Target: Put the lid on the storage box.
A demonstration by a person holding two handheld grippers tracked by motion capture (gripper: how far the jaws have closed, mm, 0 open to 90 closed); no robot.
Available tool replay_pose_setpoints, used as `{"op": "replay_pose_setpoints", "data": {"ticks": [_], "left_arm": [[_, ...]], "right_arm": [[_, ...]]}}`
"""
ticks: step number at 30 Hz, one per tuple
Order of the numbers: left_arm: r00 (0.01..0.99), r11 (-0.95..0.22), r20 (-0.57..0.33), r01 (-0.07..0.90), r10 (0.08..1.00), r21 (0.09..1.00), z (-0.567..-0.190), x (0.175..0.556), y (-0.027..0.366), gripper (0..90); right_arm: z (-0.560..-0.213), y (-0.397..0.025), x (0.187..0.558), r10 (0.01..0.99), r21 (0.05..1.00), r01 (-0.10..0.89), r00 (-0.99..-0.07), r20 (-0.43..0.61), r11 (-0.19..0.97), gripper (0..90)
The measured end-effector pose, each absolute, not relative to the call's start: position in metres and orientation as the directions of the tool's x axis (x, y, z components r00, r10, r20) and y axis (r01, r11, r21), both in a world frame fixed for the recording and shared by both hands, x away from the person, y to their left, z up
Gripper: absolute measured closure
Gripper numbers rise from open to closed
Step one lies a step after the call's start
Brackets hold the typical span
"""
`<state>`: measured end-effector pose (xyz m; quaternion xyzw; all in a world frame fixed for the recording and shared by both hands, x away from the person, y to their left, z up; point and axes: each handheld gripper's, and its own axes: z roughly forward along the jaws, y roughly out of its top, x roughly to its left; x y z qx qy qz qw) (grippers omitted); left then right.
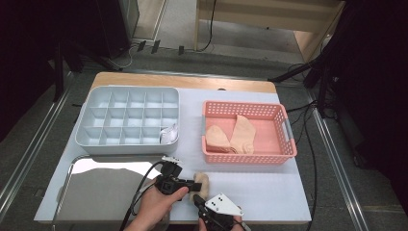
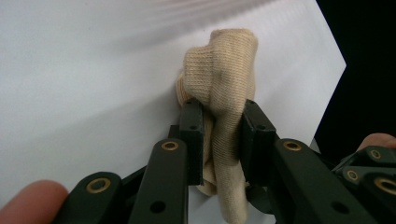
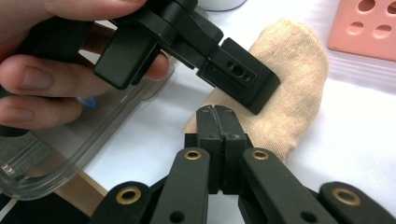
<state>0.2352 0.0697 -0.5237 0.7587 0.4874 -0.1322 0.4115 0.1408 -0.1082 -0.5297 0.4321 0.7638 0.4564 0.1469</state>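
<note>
The left gripper (image 2: pixel 222 126) clamped the beige sock (image 2: pixel 224 74) between its jaws, while the right gripper (image 3: pixel 216 116), jaws pressed together, sat just beside it.

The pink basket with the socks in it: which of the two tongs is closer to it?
Left. The left tongs, clamped on a beige sock, sit below the pink basket; the right tongs, shut, are lower still, at the table's near edge.
</note>
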Motion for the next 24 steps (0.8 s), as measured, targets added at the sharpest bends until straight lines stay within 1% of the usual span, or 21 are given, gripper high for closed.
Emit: {"op": "replay_pose_setpoints", "data": {"ticks": [4,9,14,18,22,24], "left_arm": [[0.508,-0.196,-0.580,0.835,0.637,0.515,-0.522,0.234,0.070,77.3],[0.520,-0.191,-0.567,0.821,0.640,0.538,-0.520,0.233,0.071,78.7],[0.527,-0.187,-0.538,0.806,0.658,0.561,-0.515,0.232,0.074,79.3],[0.538,-0.186,-0.519,0.791,0.664,0.582,-0.511,0.231,0.079,79.4],[0.547,-0.185,-0.498,0.776,0.672,0.603,-0.504,0.230,0.081,79.5],[0.549,-0.183,-0.495,0.773,0.673,0.608,-0.502,0.230,0.082,79.5]], "right_arm": [[-0.528,-0.112,0.140,0.788,0.822,0.533,-0.586,0.187,0.201,90.0],[-0.526,-0.116,0.140,0.789,0.823,0.532,-0.585,0.187,0.199,87.1],[-0.524,-0.122,0.142,0.791,0.828,0.525,-0.584,0.184,0.195,79.9],[-0.523,-0.127,0.144,0.795,0.834,0.515,-0.582,0.170,0.198,69.4],[-0.523,-0.130,0.146,0.813,0.844,0.507,-0.558,0.166,0.176,52.8],[-0.522,-0.133,0.148,0.818,0.843,0.512,-0.549,0.174,0.165,48.1]]}}
